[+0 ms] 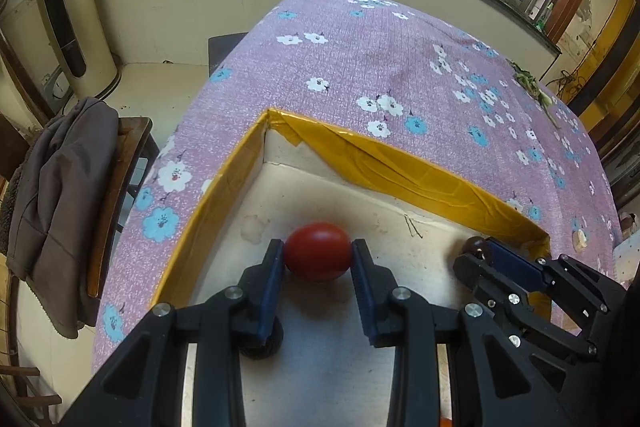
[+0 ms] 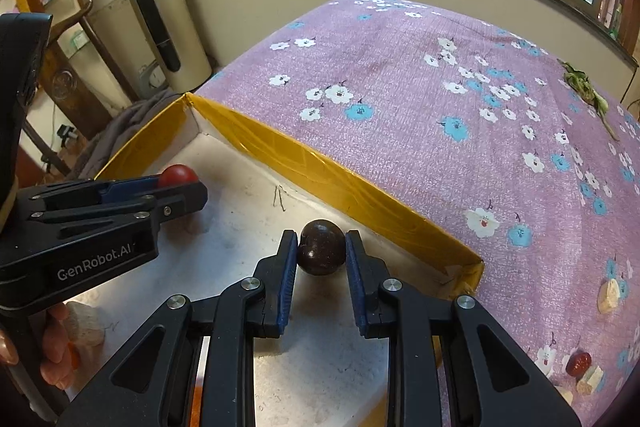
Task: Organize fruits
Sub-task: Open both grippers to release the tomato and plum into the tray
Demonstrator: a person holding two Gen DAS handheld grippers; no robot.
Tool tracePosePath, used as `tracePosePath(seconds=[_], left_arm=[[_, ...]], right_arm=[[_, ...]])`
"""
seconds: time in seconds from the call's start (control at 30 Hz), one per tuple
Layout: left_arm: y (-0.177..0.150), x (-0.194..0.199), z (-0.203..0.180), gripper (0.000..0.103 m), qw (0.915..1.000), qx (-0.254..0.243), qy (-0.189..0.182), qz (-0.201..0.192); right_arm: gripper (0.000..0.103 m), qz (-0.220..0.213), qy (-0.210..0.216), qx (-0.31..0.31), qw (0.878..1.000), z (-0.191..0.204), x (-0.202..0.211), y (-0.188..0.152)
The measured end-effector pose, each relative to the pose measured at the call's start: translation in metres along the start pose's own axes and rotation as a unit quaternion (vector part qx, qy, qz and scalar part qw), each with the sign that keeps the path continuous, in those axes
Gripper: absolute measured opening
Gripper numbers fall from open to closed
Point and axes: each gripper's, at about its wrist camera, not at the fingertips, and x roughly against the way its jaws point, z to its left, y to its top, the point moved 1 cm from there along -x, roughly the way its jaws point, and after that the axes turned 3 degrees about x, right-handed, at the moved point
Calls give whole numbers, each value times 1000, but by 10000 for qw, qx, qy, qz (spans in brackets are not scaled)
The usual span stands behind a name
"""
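A white tray with a yellow taped rim (image 1: pixel 400 167) (image 2: pixel 332 179) lies on the floral purple cloth. My left gripper (image 1: pixel 319 257) is shut on a red tomato-like fruit (image 1: pixel 319 255) just over the tray floor; it also shows in the right wrist view (image 2: pixel 178 175). My right gripper (image 2: pixel 321 251) is shut on a dark purple plum (image 2: pixel 321 247) low inside the tray near its right rim; the plum shows in the left wrist view (image 1: pixel 476 247). The two grippers are side by side, left one nearer the far left corner.
A small red fruit (image 2: pixel 579 363) and pale food pieces (image 2: pixel 609 295) lie on the cloth right of the tray. A green leafy sprig (image 2: pixel 586 87) lies at the far right. A chair with a grey jacket (image 1: pixel 60 207) stands left of the table.
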Motion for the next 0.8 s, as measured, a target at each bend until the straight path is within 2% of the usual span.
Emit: tracePosePath(seconds=[0.37, 0.5, 0.6, 0.8], left_arm=[[-4, 5, 1, 38, 9998, -70, 172, -53], [-9, 12, 4, 42, 9996, -74, 248, -118], [-15, 22, 6, 54, 9989, -109, 374, -243], [-30, 41, 11, 56, 9984, -79, 407, -387]], right_arm=[[24, 119, -213, 11, 9997, -5, 1, -7], [24, 79, -209, -102, 9997, -11, 10, -12], [26, 31, -243, -142, 9996, -11, 22, -16], [26, -90, -146, -353, 9992, -13, 52, -33]])
